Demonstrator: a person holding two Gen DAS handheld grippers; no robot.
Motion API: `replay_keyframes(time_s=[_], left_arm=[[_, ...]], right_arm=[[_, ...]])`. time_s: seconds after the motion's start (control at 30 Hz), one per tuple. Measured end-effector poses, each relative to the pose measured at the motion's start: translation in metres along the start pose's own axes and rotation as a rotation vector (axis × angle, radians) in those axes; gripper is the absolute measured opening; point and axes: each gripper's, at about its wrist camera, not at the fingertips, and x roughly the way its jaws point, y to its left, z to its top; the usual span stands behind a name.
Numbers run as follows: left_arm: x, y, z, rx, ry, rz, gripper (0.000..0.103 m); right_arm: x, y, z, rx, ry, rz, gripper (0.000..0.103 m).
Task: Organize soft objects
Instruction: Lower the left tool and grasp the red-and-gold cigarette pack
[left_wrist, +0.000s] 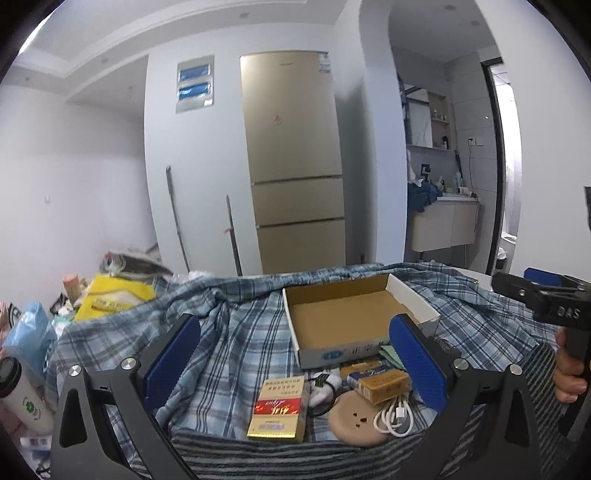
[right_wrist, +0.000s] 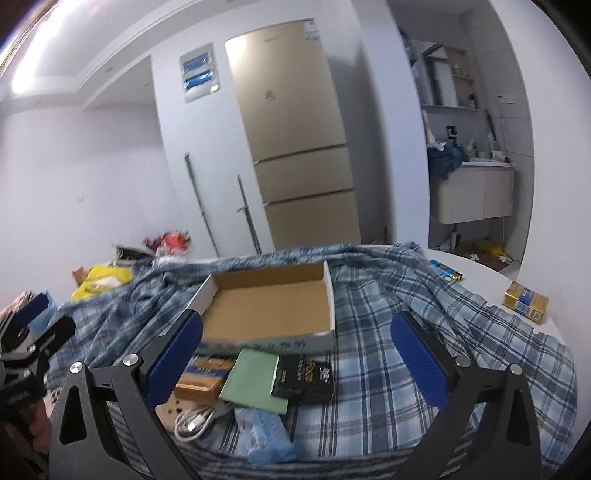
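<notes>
An empty cardboard box (left_wrist: 347, 314) (right_wrist: 269, 302) sits on a blue plaid cloth (left_wrist: 240, 332) (right_wrist: 388, 332) over the table. In front of it lie a gold-red carton (left_wrist: 279, 406), a beige round pad (left_wrist: 351, 421), a white cable (left_wrist: 395, 413) (right_wrist: 195, 421), a white soft item with a black band (left_wrist: 323, 387), a green packet (right_wrist: 255, 380), a black packet (right_wrist: 306, 376) and a blue soft pack (right_wrist: 266, 435). My left gripper (left_wrist: 295, 354) is open above these items. My right gripper (right_wrist: 295, 354) is open above them too; it also shows at the right edge of the left wrist view (left_wrist: 546, 306).
A gold fridge (left_wrist: 295, 162) stands behind the table. Bags and a yellow package (left_wrist: 114, 295) lie at the left, a cup (left_wrist: 22, 398) at the near left. A lighter (right_wrist: 447, 271) and a gold pack (right_wrist: 524, 301) lie on the bare table at the right.
</notes>
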Motion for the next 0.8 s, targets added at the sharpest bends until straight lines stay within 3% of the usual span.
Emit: replay_keyframes(time_s=[0.1, 0.27, 0.47, 0.6, 0.8], left_arm=[[0.013, 0.012, -0.003, -0.023, 0.062, 0.019, 0.103], [0.038, 0.032, -0.017, -0.129, 0.227, -0.037, 0.102], [0.07, 0.033, -0.037, -0.093, 0.365, -0.096, 0.089], [0.089, 0.034, -0.047, -0.044, 0.437, -0.146, 0.07], [0.11, 0.041, -0.057, -0.031, 0.523, -0.163, 0.07]], right_arm=[[-0.006, 0.01, 0.0, -0.044, 0.0, -0.005, 0.102], [-0.001, 0.027, -0.002, -0.087, 0.065, -0.002, 0.099], [0.015, 0.033, -0.011, -0.084, 0.125, 0.018, 0.096], [0.023, 0.027, -0.018, -0.069, 0.154, 0.028, 0.095], [0.029, 0.025, -0.027, -0.085, 0.161, 0.018, 0.094]])
